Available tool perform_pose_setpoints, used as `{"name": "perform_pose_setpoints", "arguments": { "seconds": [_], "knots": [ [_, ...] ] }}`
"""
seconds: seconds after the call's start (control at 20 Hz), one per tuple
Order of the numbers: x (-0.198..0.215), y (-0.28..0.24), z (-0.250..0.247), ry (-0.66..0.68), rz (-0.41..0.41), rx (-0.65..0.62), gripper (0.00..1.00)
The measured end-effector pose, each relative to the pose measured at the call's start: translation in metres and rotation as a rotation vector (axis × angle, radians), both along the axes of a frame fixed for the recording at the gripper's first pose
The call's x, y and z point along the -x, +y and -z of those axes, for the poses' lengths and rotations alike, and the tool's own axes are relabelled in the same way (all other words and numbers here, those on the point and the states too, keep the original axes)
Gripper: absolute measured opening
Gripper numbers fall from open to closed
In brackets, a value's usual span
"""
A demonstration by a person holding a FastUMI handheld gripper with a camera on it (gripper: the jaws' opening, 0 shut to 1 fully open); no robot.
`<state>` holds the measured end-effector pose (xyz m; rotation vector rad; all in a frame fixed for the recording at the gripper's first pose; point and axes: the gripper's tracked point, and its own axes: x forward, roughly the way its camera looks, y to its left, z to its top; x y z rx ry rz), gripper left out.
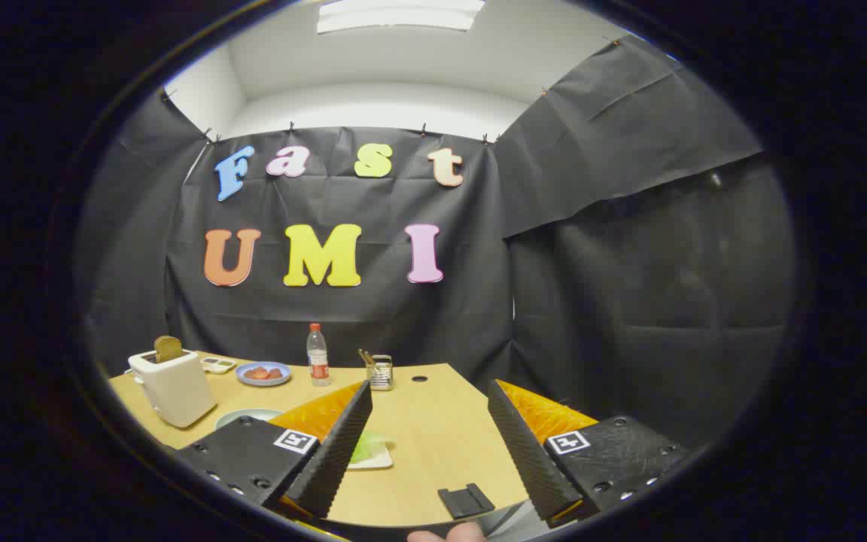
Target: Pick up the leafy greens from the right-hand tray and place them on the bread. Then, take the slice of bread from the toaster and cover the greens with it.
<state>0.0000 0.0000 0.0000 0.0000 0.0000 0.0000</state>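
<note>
Bread (168,348) stands in the toaster (174,388); greens (367,447) fill a tray; gripper (428,421) gapes, empty.

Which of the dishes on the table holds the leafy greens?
The white tray just behind the gripper's open left finger; the blue plate near the bottle holds reddish food.

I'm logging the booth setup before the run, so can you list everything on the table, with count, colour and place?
Table: one, light wood, under everything.
Toaster: one, white, far left.
Bread slice: one, brown, standing in the toaster.
Small tray: one, white, behind the toaster.
Blue plate: one, holding reddish food, left of the bottle.
Bottle: one, clear, red cap, at the table's back.
Utensil holder: one, metal, right of the bottle.
Pale plate: one, beside the toaster.
Leafy greens: green, on a white tray beside the left finger.
Gripper: open, empty.
</note>
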Motion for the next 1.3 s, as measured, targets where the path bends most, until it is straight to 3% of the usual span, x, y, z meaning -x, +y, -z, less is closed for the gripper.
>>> {"name": "perform_pose_setpoints", "arguments": {
  "seconds": [0.45,1.3],
  "knots": [
    [-0.004,0.006,-0.007,-0.061,0.002,0.085,0.95],
    [-0.021,0.023,0.026,0.011,-0.031,0.088,0.95]
  ]
}}
